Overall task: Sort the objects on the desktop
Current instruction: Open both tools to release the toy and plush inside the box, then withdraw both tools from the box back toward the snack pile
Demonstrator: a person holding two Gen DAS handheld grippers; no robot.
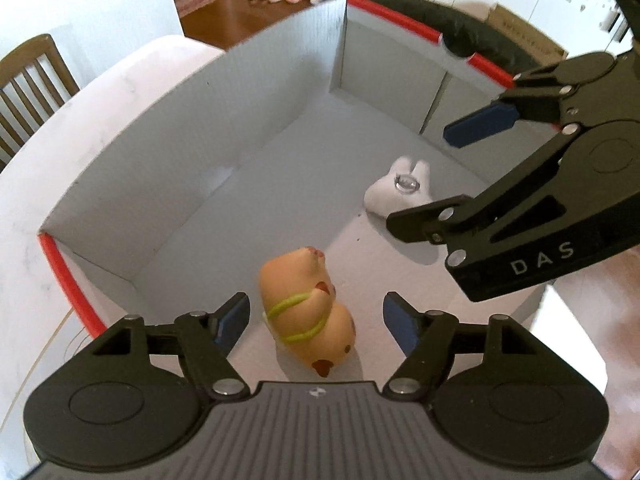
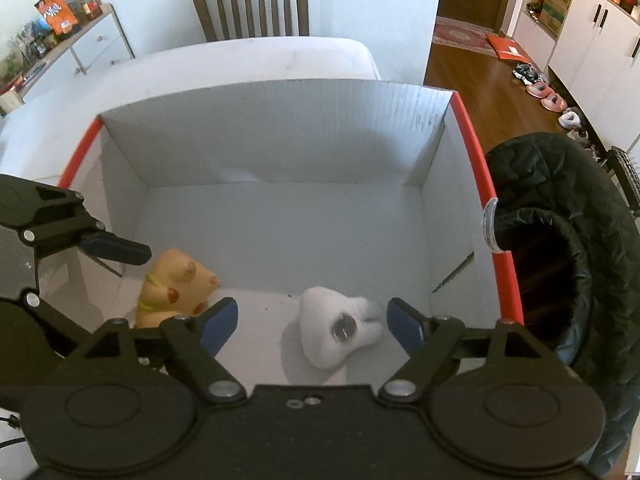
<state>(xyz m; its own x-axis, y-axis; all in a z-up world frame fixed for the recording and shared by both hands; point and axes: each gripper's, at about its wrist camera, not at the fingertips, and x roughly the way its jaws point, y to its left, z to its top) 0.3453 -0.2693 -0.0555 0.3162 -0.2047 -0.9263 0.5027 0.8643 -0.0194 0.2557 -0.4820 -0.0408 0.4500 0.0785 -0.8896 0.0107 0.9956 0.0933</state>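
Observation:
An orange animal figure with a green band [image 1: 304, 304] [image 2: 176, 284] lies on the floor of a white cardboard box with red rims [image 1: 200, 140] [image 2: 280, 140]. My left gripper [image 1: 316, 322] hangs over it, open, its blue pads standing clear on either side of the figure. A white figure with a small clear round part [image 1: 394, 192] [image 2: 328, 332] lies further right on the box floor. My right gripper [image 1: 424, 178] [image 2: 310, 316] is open above it, pads apart from it. In the right wrist view only one left finger [image 2: 120, 248] shows.
The box stands on a white table [image 2: 240, 60]. A wooden chair [image 2: 250, 4] is behind the table. A black quilted jacket [image 2: 560, 240] lies against the box's right side. Shoes [image 2: 544, 96] and an orange packet sit on the wooden floor beyond.

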